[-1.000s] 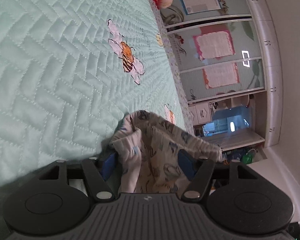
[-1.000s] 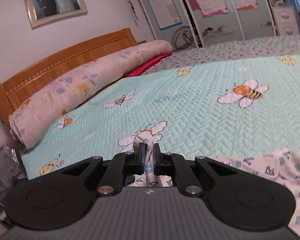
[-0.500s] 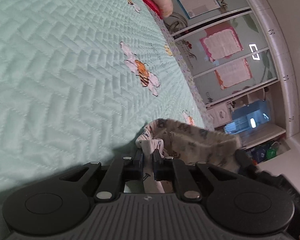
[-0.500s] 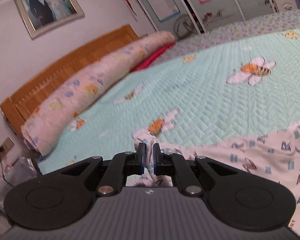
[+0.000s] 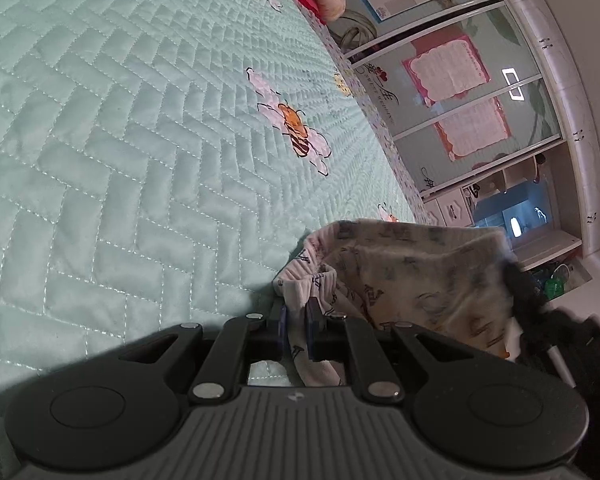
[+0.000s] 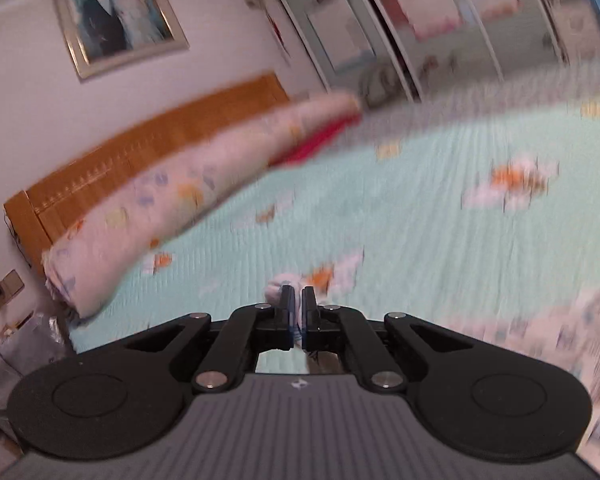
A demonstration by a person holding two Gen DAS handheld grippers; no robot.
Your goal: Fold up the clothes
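Two tongs, left and right, each around garment edge

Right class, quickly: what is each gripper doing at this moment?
Left gripper: closed, pinching the letter-print garment.
Right gripper: closed on a bunched edge of the garment; that view is blurred.

**Left gripper now clamped on the garment; right view swings and blurs**

A second ago the left gripper stood with its jaws wide apart around a bunched edge of the printed garment. They have since closed, pinching a fold of that cloth between them. The left view has also shifted across the green quilt. The right gripper has moved quickly: its view, sharp before, is now smeared, and the headboard sits tilted
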